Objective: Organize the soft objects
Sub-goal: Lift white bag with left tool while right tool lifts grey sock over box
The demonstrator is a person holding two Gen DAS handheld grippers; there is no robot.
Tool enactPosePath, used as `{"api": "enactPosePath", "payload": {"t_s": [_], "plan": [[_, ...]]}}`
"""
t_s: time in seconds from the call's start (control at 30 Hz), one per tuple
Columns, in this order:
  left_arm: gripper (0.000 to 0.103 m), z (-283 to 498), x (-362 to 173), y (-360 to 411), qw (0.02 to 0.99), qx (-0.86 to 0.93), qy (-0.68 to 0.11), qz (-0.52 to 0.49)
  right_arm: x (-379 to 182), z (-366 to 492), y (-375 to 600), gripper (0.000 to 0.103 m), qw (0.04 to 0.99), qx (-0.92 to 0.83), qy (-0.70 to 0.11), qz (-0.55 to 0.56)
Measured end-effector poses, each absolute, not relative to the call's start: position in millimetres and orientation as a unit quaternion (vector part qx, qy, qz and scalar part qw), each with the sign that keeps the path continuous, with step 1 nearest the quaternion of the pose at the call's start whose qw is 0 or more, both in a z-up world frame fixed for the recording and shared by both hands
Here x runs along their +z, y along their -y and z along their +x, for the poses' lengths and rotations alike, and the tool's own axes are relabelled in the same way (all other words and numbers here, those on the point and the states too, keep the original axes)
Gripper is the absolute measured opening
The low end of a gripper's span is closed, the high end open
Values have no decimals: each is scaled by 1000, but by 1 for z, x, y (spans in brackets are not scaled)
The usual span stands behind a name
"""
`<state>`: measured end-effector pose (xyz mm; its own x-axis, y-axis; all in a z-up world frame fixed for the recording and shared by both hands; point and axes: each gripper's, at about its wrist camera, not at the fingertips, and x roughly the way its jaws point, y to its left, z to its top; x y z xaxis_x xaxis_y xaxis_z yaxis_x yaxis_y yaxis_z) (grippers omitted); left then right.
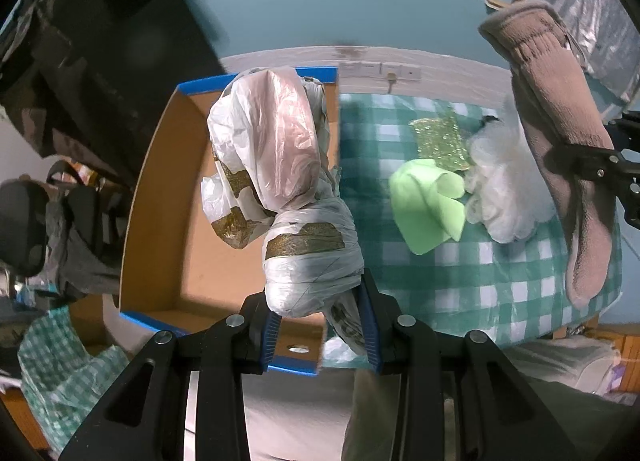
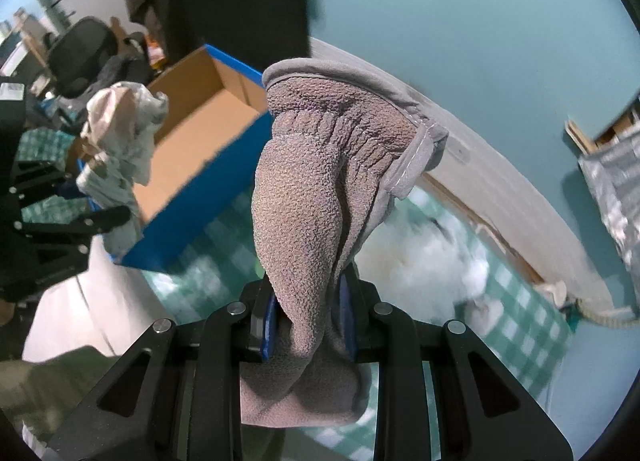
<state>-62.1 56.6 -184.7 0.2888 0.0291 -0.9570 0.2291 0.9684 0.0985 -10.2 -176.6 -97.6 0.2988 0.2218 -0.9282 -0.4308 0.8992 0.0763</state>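
My left gripper (image 1: 320, 325) is shut on a knotted white plastic bag (image 1: 288, 189) with gold print, held up over the open cardboard box (image 1: 160, 197) with blue edges. My right gripper (image 2: 308, 321) is shut on a grey-brown fleece cloth (image 2: 308, 197), held upright above the table. The cloth also shows at the right of the left wrist view (image 1: 560, 133). The bag and left gripper show at the left of the right wrist view (image 2: 120, 149), beside the box (image 2: 200, 133).
On the green checked tablecloth (image 1: 460, 281) lie a light green cloth (image 1: 424, 205), a gold glittery piece (image 1: 440, 141) and white fluffy stuffing (image 1: 504, 189). A teal wall is behind. An office chair (image 2: 84, 53) and clutter stand at left.
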Motion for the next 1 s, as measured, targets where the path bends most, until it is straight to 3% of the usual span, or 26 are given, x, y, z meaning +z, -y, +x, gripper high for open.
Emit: {"api": "enactPosePath", "payload": {"t_s": [0.57,1.0], "plan": [[36,-30,-191,-126,803,-8,-586,104,-98,33,70,24,787,290,-520,-159],[36,-5,-215,-159,795,2,-597,108,-124,69,14,24,769,298,-542,-159]]}}
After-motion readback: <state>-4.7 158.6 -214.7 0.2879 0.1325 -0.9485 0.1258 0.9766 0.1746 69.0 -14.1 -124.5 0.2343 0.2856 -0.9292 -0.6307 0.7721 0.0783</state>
